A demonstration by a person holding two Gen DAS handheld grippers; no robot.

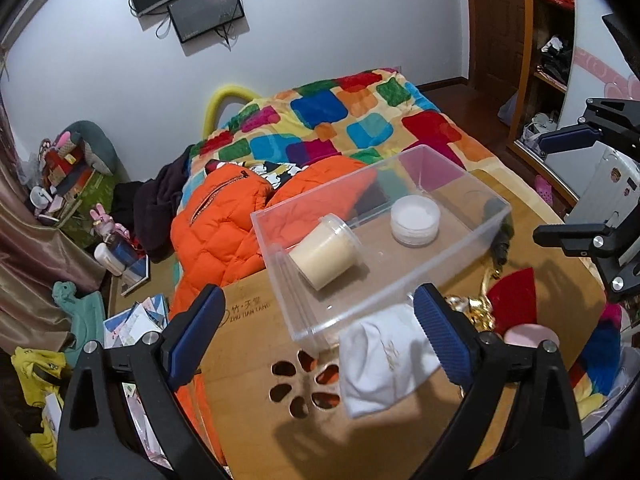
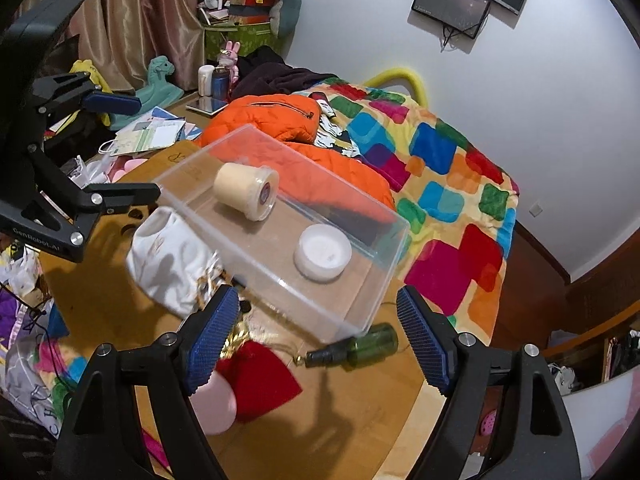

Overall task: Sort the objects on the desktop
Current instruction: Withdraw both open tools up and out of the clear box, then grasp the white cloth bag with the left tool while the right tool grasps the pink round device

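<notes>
A clear plastic box [image 1: 460, 252] [image 2: 372, 280] stands on the wooden desk [image 1: 248, 364] [image 2: 360, 420]. Inside it a cream cup [image 1: 324, 254] [image 2: 244, 186] lies on its side, and a white round jar [image 1: 414, 220] [image 2: 323, 254] stands upright. On the desk outside the box lie a white cloth pouch [image 1: 380, 364] [image 2: 172, 256], a green bottle [image 2: 360, 346], a red pouch [image 1: 510, 296] [image 2: 260, 380], a gold trinket [image 1: 476, 308] and a pink round thing [image 2: 212, 404]. My left gripper [image 1: 320, 336] [image 2: 132, 148] and right gripper [image 2: 320, 340] [image 1: 556, 188] hang open above the desk, holding nothing.
The desk rests on a bed with a multicoloured quilt [image 1: 360, 120] and an orange jacket [image 1: 224, 220]. Papers, toys and boxes crowd the floor on one side [image 2: 152, 132]. A wardrobe [image 1: 552, 60] stands on the other side.
</notes>
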